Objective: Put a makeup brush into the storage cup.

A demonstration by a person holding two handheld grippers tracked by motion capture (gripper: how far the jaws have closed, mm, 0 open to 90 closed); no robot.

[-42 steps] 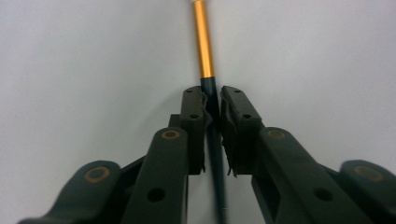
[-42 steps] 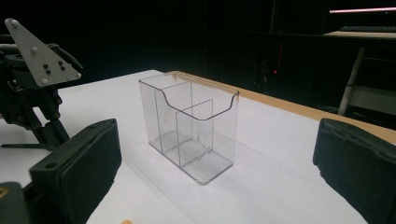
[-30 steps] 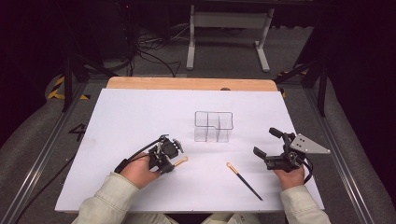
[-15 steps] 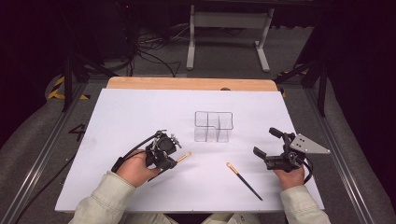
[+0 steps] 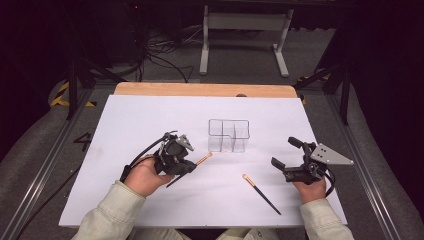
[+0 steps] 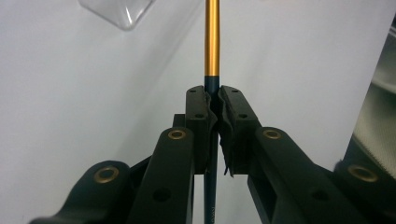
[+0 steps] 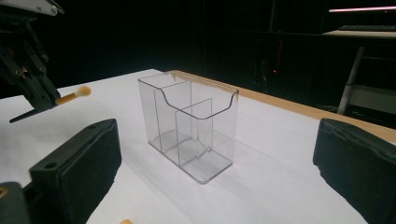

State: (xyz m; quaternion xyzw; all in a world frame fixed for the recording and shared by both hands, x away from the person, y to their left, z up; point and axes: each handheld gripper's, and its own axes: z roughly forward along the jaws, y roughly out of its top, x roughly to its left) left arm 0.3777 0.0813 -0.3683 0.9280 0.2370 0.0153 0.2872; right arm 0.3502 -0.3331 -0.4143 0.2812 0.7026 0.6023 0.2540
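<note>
Left gripper [image 5: 192, 167], at 7 o'clock of the clear organiser [image 5: 229, 135], has its jaws clamped on a slim make-up brush [image 5: 199, 162]; in the left gripper view the pads pinch the dark handle just below the gold ferrule [image 6: 212, 37]. The brush is held clear of the white table sheet [image 5: 125, 130], well short of the organiser. Its long axis runs roughly from 8 o'clock to 2 o'clock in the high view, pale tip leading toward the organiser and dark handle end trailing toward the person's left hand [image 5: 142, 175].

Right gripper [image 5: 285, 155] rests at 4 o'clock of the organiser with its jaws standing wide apart and nothing between them. A second brush [image 5: 261, 193] lies flat on the sheet at 5 o'clock of the organiser, tip toward 10 o'clock.

Step in hand, as judged: carrying the gripped brush to a compartment. To do it well, tip the brush toward upright before it reaches the rim, choose one compartment, lower the handle end or tip squarely inside the walls, and release only once it is seated, since the light organiser could slide or tip if struck
</note>
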